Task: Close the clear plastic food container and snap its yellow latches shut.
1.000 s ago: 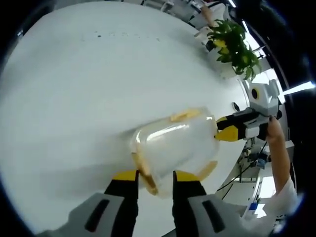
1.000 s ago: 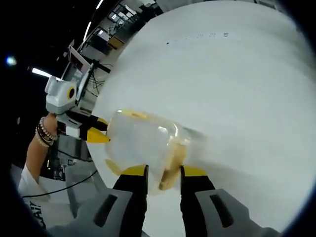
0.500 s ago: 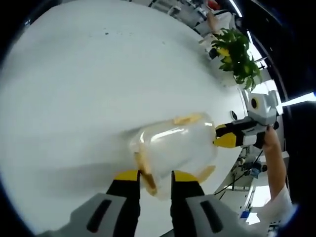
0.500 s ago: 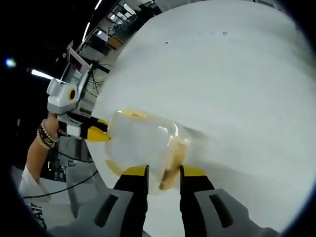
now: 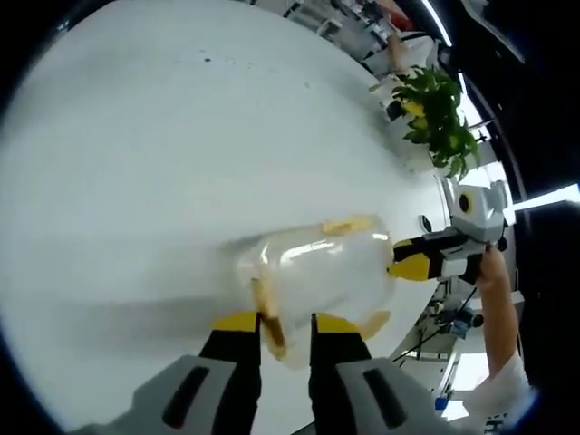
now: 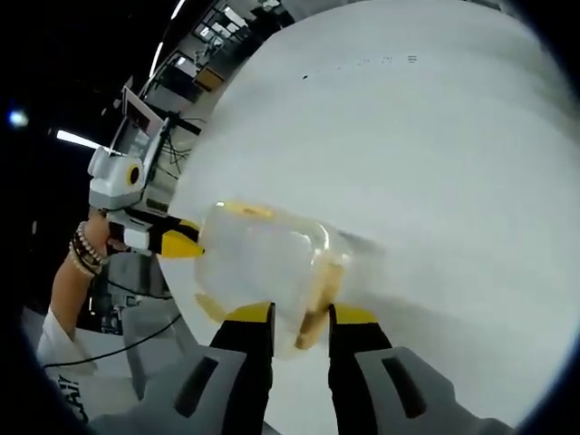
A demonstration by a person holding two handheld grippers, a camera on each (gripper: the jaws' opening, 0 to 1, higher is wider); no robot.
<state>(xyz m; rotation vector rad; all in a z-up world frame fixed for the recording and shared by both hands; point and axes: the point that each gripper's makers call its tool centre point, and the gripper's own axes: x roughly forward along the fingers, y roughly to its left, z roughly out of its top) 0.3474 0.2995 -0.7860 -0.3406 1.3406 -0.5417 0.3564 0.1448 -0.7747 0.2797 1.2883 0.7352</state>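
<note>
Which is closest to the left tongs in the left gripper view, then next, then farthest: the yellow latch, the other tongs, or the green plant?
1. Yellow latch: right between the left tongs, on the clear container's near end.
2. Right tongs: at the container's far end, to the right.
3. Green plant: far off, upper right, at the white table's edge.

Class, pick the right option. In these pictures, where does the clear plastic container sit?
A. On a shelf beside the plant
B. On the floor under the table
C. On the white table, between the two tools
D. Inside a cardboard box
C: the container rests on the white table, with the left tool at one end and the right tool at the other.
</note>
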